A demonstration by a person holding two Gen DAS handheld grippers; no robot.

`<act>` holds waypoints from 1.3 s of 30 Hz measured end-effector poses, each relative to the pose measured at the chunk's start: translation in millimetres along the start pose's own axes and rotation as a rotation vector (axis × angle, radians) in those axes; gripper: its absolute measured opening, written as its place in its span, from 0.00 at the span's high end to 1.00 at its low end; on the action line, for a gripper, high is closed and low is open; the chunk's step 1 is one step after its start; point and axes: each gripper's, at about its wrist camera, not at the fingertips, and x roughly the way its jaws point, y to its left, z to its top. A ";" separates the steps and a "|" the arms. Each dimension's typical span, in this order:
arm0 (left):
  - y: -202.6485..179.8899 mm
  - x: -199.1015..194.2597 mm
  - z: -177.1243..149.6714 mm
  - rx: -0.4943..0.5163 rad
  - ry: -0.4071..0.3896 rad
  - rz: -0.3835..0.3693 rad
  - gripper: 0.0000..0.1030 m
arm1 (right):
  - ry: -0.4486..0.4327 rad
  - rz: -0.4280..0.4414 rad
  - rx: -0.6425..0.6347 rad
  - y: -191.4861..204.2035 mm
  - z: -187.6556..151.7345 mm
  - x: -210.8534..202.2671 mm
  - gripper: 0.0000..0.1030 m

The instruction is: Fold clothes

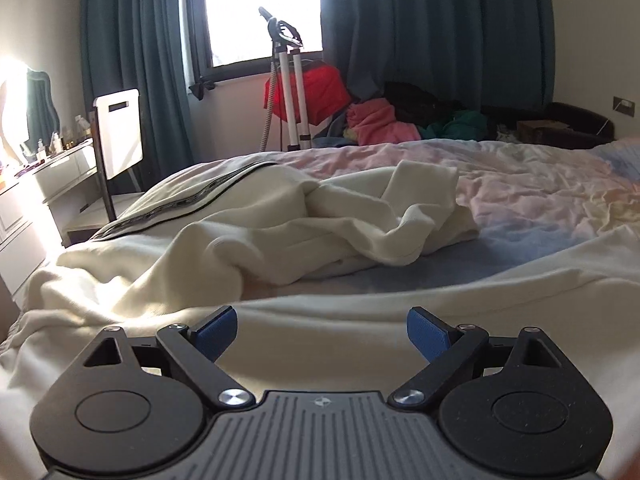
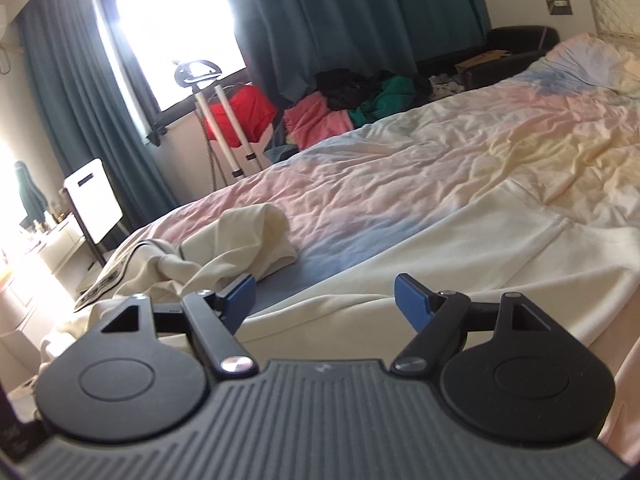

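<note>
I am holding my left gripper (image 1: 322, 334) and right gripper (image 2: 325, 300) with jaws spread wide and gripping nothing, both hovering low over the cream garment (image 1: 280, 224) lying on the bed (image 1: 540, 196). The garment is stretching lengthwise along the bed's near edge, its crumpled end bunching toward the white chair (image 1: 120, 136) and its flatter part (image 2: 480, 240) lying just beyond my right gripper.

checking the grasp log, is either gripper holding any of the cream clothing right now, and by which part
Nothing is held. The left gripper and the right gripper both stand open above the cream garment on the bed, with only cloth showing through the gap between the blue pads.
</note>
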 end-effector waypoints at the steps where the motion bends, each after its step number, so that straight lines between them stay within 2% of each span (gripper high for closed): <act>1: -9.9 12.6 9.8 0.020 -0.006 -0.010 0.10 | 0.002 -0.014 0.006 -4.0 0.4 4.4 0.24; 6: -65.5 76.7 59.9 0.111 -0.046 -0.044 0.12 | -0.028 -0.115 0.058 -23.6 1.8 26.7 0.24; 9: -100.2 116.6 88.2 0.155 -0.025 -0.004 0.13 | -0.039 -0.163 0.088 -32.4 5.0 43.2 0.24; 13: -134.3 168.8 111.5 0.234 -0.026 0.070 0.15 | -0.056 -0.187 0.140 -45.4 5.9 59.0 0.24; 15: -145.9 193.2 119.2 0.273 -0.011 0.112 0.21 | -0.053 -0.202 0.144 -49.5 4.7 67.7 0.24; 17: -149.1 210.4 120.3 0.311 0.015 0.107 0.45 | -0.057 -0.201 0.150 -52.1 3.8 73.6 0.24; 18: -147.9 212.8 118.7 0.324 0.015 0.099 0.53 | -0.065 -0.191 0.157 -52.4 3.5 74.6 0.24; 19: -146.0 213.9 117.2 0.333 0.015 0.086 0.76 | -0.073 -0.181 0.163 -52.7 3.2 75.7 0.24; 20: -141.9 209.7 115.6 0.334 0.012 0.058 0.88 | -0.081 -0.171 0.169 -53.0 2.9 76.7 0.24; 22: -128.9 191.1 110.5 0.325 -0.010 0.015 0.90 | -0.115 -0.146 0.153 -49.0 3.3 72.8 0.24; 26: -86.2 125.3 86.6 0.214 -0.064 -0.026 0.92 | -0.116 -0.091 0.149 -45.0 4.4 70.9 0.24; 29: -55.3 72.5 49.7 0.161 -0.068 -0.028 0.92 | -0.116 -0.038 0.142 -39.0 5.3 66.8 0.24; 32: -34.7 37.2 15.7 0.147 -0.038 -0.033 0.91 | -0.093 0.060 0.162 -34.4 3.5 64.9 0.23; 34: -26.5 23.4 0.4 0.148 -0.033 -0.029 0.92 | -0.027 0.159 0.208 -33.7 -0.6 69.3 0.23; 36: -17.7 11.6 -5.4 0.121 -0.022 -0.031 0.91 | 0.079 0.275 0.253 -30.9 -5.0 78.6 0.23; 39: -1.7 -15.4 -3.2 0.020 -0.007 -0.061 0.89 | 0.218 0.413 0.322 -26.6 -10.8 90.4 0.23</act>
